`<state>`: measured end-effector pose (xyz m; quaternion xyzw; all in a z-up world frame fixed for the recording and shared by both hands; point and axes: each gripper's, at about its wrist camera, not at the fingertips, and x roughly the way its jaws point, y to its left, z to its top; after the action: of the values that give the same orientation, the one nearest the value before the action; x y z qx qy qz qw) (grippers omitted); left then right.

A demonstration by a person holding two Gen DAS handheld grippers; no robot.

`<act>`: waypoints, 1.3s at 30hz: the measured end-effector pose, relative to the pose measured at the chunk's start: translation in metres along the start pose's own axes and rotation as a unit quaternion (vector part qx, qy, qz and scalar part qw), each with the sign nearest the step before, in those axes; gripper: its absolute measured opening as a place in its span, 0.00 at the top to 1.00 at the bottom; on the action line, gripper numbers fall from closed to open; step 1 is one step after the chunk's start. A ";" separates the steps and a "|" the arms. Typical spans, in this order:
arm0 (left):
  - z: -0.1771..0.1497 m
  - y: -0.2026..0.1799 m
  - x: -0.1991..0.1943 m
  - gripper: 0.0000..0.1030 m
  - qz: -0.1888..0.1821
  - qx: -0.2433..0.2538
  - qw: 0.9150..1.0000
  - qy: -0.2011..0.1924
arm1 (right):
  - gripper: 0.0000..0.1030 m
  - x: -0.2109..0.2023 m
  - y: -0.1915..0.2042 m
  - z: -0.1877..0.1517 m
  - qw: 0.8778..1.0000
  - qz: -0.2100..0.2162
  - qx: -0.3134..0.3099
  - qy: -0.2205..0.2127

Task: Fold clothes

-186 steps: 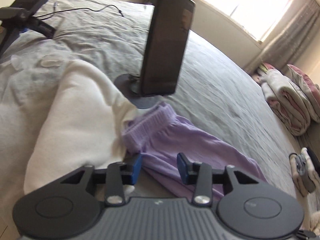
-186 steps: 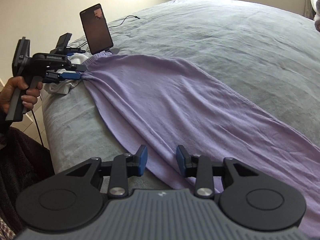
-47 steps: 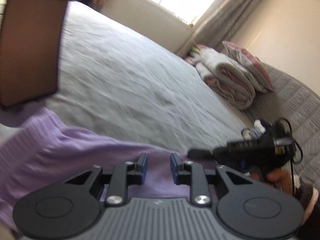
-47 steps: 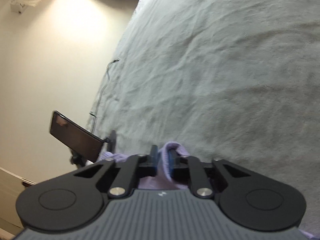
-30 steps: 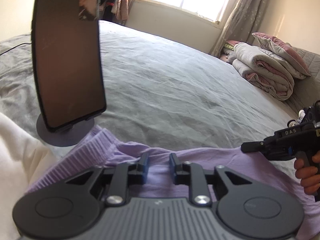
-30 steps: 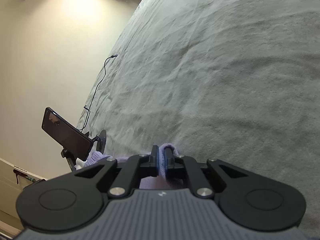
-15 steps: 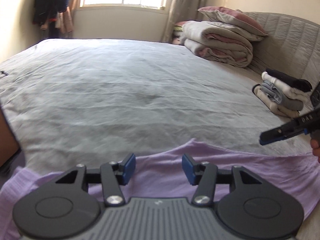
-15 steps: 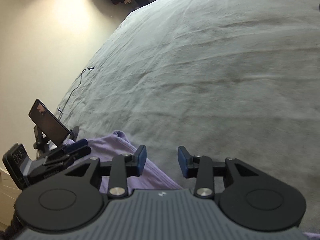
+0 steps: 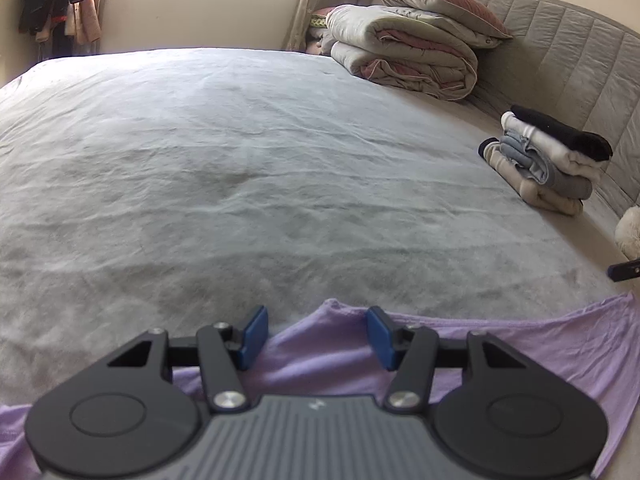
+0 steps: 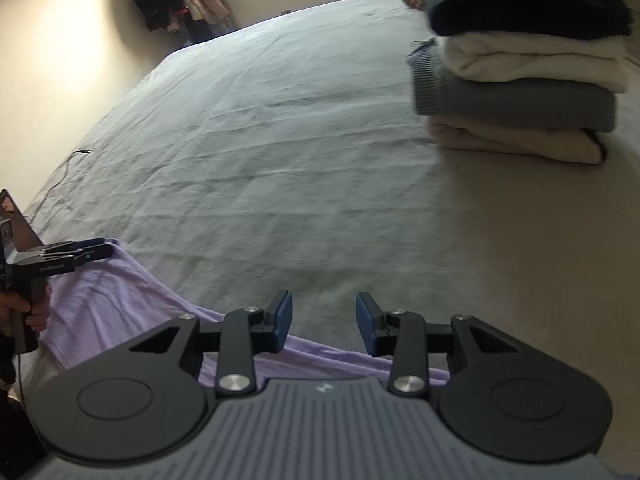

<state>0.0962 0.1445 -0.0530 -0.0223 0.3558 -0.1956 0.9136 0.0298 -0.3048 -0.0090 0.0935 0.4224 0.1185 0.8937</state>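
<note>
Lying along the near edge of the bed (image 9: 280, 168), the purple garment (image 9: 520, 356) spreads in a long band with one peak of cloth rising between the spread fingers of the left claw (image 9: 314, 330), which grips nothing. The right claw (image 10: 323, 316) hangs just as wide apart and bare over the same garment's hem. Beyond the purple garment, by the headboard (image 9: 580, 60), a stack of folded clothes (image 9: 548, 160) stands finished, so I judge some pieces done while this one lies flattened, not yet a compact bundle.
</note>
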 end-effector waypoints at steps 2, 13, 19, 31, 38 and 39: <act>-0.002 0.000 0.001 0.48 0.001 -0.001 1.000 -0.007 | 0.57 -0.013 -0.014 -0.006 0.999 -0.033 -0.005 -0.005; -0.006 -0.004 0.006 0.76 -0.006 -0.013 0.999 -0.028 | 0.56 -0.027 -0.062 -0.042 0.989 -0.146 0.002 0.011; -0.010 -0.010 0.006 0.97 -0.008 -0.016 0.999 -0.048 | 0.95 -0.022 -0.052 -0.054 0.991 -0.133 -0.027 -0.001; -0.001 -0.011 -0.005 0.97 0.018 -0.037 0.991 -0.124 | 0.96 -0.028 -0.040 -0.048 0.975 -0.205 -0.063 -0.060; 0.000 -0.015 0.008 0.97 0.051 -0.025 0.992 -0.112 | 0.97 -0.018 -0.039 -0.045 0.969 -0.231 -0.075 -0.054; -0.001 -0.016 0.013 0.97 0.058 -0.022 0.993 -0.101 | 0.97 -0.015 -0.039 -0.045 0.968 -0.233 -0.076 -0.049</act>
<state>0.0991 0.1251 -0.0597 -0.0412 0.2670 -0.1309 0.9539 -0.0093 -0.3437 -0.0364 -0.0702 0.3782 -0.0656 0.9207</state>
